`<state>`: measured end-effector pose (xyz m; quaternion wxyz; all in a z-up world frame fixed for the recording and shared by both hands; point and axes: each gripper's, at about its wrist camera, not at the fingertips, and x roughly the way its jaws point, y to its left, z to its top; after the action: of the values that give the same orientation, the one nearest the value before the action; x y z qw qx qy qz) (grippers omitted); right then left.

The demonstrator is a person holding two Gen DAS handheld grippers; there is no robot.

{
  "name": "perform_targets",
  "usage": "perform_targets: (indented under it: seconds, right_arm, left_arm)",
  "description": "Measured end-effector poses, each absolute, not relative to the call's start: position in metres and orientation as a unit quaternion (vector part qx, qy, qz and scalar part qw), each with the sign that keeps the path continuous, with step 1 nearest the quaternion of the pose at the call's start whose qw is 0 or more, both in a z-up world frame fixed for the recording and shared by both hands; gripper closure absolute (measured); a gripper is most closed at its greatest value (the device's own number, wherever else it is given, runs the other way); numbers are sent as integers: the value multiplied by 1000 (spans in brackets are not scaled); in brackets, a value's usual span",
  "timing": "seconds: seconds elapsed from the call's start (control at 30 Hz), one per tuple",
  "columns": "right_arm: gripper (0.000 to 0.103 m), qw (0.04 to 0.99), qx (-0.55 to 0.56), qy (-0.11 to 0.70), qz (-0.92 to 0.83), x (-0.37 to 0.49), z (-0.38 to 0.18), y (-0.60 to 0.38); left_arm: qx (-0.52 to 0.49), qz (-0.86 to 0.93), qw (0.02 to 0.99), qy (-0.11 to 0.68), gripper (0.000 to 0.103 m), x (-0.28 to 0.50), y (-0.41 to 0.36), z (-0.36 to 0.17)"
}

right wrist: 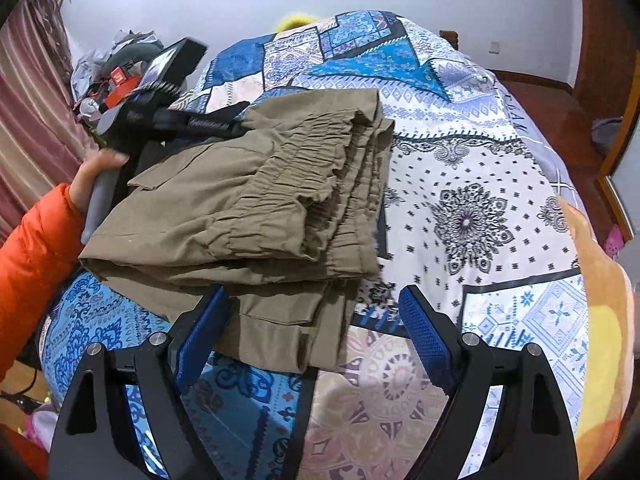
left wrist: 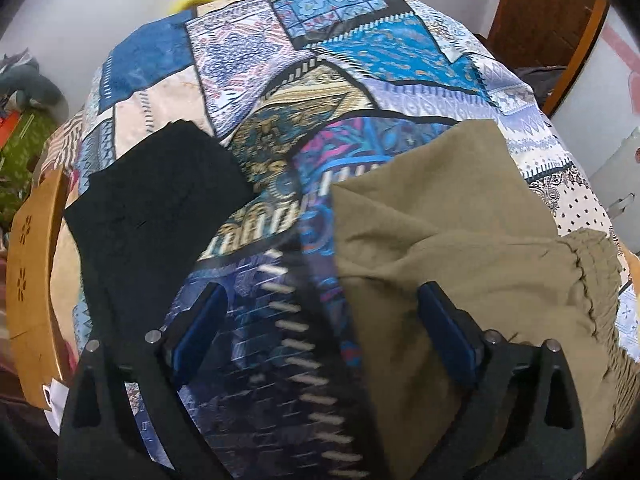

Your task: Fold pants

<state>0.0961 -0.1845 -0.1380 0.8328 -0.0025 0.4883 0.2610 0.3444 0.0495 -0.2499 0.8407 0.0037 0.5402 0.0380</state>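
The olive pants [right wrist: 248, 216] lie folded in a thick stack on the patterned bedspread [right wrist: 480, 184], elastic waistband facing right. In the left wrist view they [left wrist: 460, 240] fill the right half. My left gripper [left wrist: 320, 300] is open above the bed, its right finger over the pants' left edge. It also shows in the right wrist view [right wrist: 224, 120] at the pants' far left corner, held by a hand in an orange sleeve. My right gripper [right wrist: 314, 300] is open and empty, just above the near edge of the stack.
A folded black garment [left wrist: 160, 208] lies on the bed to the left of the olive pants. A wooden chair back [left wrist: 32, 280] stands at the bed's left edge. Clutter [right wrist: 116, 76] is piled by the curtain. A wooden door [left wrist: 548, 12] is at the far right.
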Motion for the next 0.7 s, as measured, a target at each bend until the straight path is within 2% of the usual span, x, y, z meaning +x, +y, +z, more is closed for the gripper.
perform_targets:
  seconds: [0.1,0.33,0.7]
  right_arm:
    - [19,836,-6,486,255,96,-136,-188]
    - [19,844,-8,478,245,91,-132,-196]
    - [19,863,4,450,229,83,-109,-213]
  left_arm:
    - [26,61,843,534,5,336,59,-250]
    - [-22,64,836,544,5,310,83,-249]
    - [12,72,838,540,4,245,82,-231]
